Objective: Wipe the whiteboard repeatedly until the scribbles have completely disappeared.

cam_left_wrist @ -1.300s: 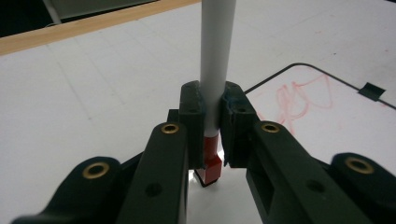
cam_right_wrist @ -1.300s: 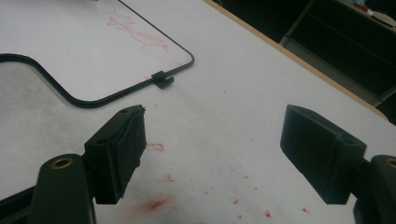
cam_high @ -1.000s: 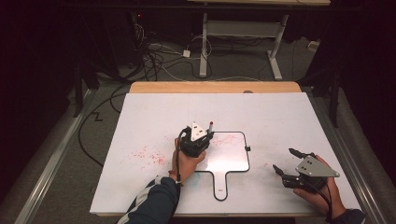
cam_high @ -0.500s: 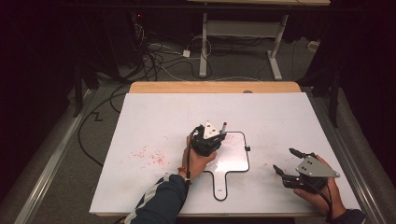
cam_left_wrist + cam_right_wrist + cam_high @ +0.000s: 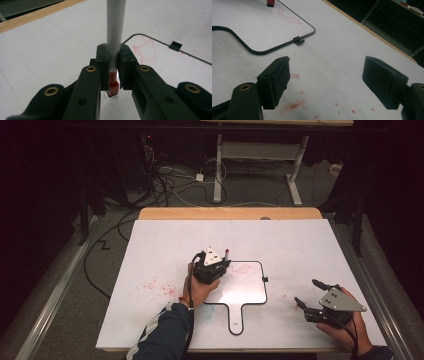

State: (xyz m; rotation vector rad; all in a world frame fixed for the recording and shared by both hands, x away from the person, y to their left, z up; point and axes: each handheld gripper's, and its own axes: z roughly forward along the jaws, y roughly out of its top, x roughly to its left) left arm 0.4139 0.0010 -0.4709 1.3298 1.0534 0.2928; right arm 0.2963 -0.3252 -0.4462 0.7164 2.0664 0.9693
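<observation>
My left gripper (image 5: 215, 265) is shut on a marker (image 5: 226, 254) with a white barrel (image 5: 115, 30) and a red end (image 5: 113, 86), held upright between the pads. It hovers at the upper left corner of a small black-rimmed whiteboard (image 5: 250, 295) with a handle, lying flat on the table. A red scribble (image 5: 243, 268) marks the board's top part, just right of the marker. My right gripper (image 5: 306, 291) rests open to the right of the board, nothing between its jaws (image 5: 325, 80).
The board lies on a large white sheet (image 5: 300, 245) over a wooden table (image 5: 230, 213). Red smears (image 5: 160, 287) dot the sheet left of my hand and under the right gripper (image 5: 294, 105). A small black clip (image 5: 264, 279) sits on the board's right rim. Cables lie on the floor behind.
My left gripper with the marker swung right over the board's top, then came back left to about where it began. The right gripper has kept still.
</observation>
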